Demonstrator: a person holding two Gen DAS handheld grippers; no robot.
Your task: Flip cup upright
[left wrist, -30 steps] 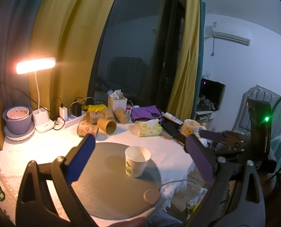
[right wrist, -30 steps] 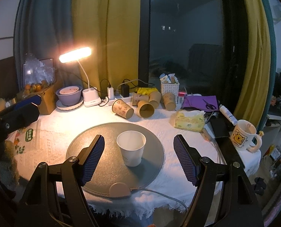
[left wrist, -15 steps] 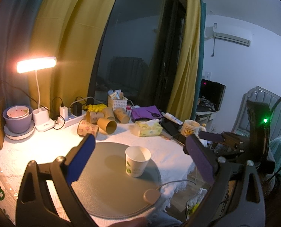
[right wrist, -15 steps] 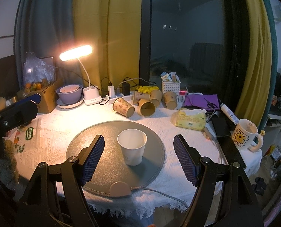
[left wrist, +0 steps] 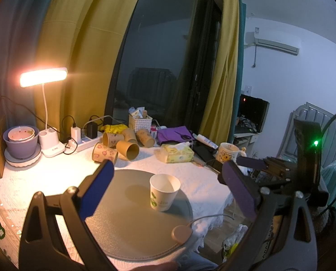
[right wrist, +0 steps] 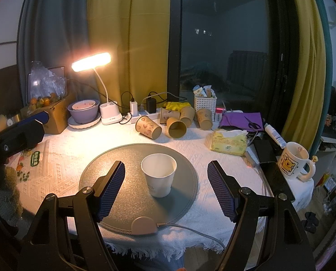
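A white paper cup [right wrist: 159, 174] stands upright, mouth up, on a round grey mat [right wrist: 113, 164]; it also shows in the left wrist view [left wrist: 164, 191] on the mat [left wrist: 127, 221]. My right gripper [right wrist: 166, 188] is open and empty, held back near the table's front edge, with the cup beyond its fingers. My left gripper [left wrist: 168, 188] is open and empty, held back to the left of the mat. The right gripper's body shows at the right of the left wrist view [left wrist: 281, 169]; the left gripper shows at the left edge of the right wrist view [right wrist: 16, 133].
Several brown paper cups [right wrist: 172, 124] lie on their sides behind the mat. A lit desk lamp [right wrist: 91, 62], purple bowl [right wrist: 84, 111], power strip [right wrist: 143, 114], tissue pack [right wrist: 229, 141], phone [right wrist: 274, 169] and a mug [right wrist: 293, 160] ring the table. The mat's cable [right wrist: 190, 230] runs off the front edge.
Both grippers drifted only slightly; the cup stays upright and still on the mat.
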